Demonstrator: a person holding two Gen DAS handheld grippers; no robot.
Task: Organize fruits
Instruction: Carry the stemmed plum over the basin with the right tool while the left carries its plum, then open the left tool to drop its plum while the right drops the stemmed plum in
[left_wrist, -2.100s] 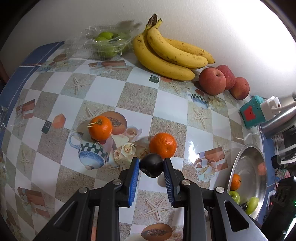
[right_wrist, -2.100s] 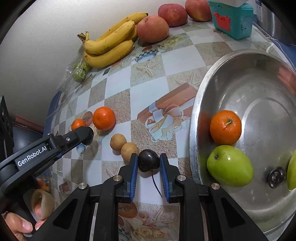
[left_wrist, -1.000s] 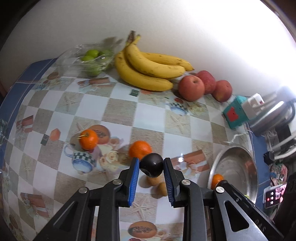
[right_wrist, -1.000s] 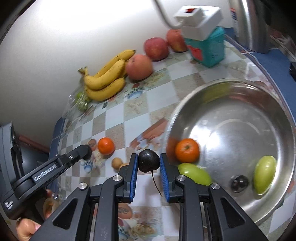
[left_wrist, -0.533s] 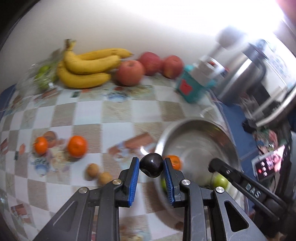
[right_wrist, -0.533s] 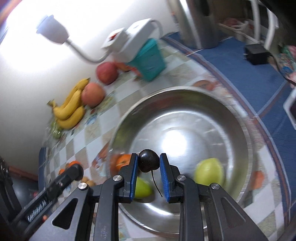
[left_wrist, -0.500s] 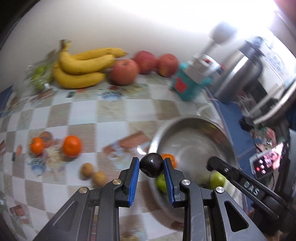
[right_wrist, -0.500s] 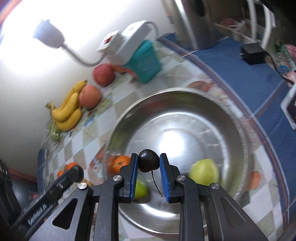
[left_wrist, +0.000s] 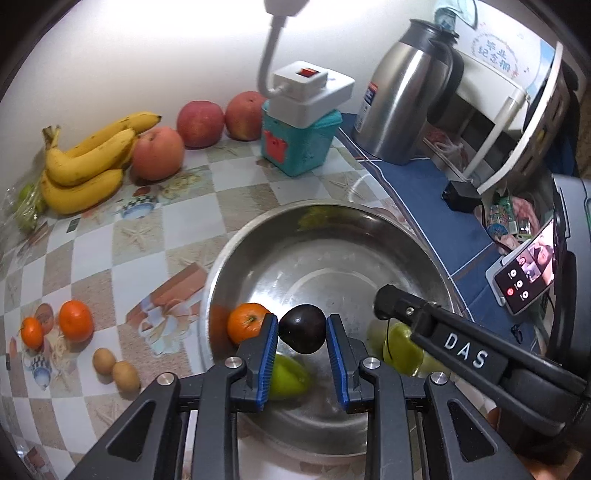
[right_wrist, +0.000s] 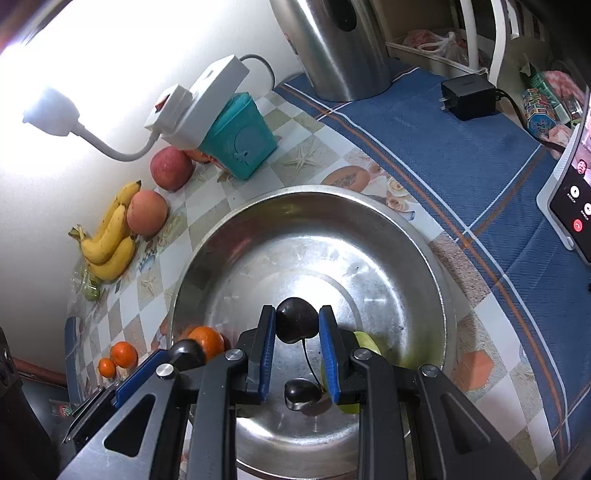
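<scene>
Both grippers are hanging over the steel bowl (left_wrist: 229, 258), each pointing steeply down into it.

Left gripper (left_wrist: 302, 334): its blue pads are pressing on a dark plum (left_wrist: 302, 328) from both sides. The plum is sitting at the fingertips, above the bowl's floor and clear of it.

Right gripper (right_wrist: 297, 326): its jaws are clamping a second dark fruit, the cherry (right_wrist: 295, 325), with a thin stem trailing down between the fingers. In the left view this gripper is reaching in from the right, with its tip over the bowl.

Bowl contents: an orange (left_wrist: 245, 326) is lying against the left wall, a green fruit (left_wrist: 288, 376) is lying partly behind the left gripper's finger, and a second green fruit (left_wrist: 400, 349) is lying under the right gripper. A small dark fruit (right_wrist: 297, 393) is resting on the bowl floor between the right gripper's fingers.

On the table (left_wrist: 92, 266) left of the bowl, two oranges (left_wrist: 75, 320) and two brown fruits (left_wrist: 114, 367) are lying apart from it. Bananas (left_wrist: 85, 166) and apples (left_wrist: 199, 123) are sitting along the wall.
</scene>
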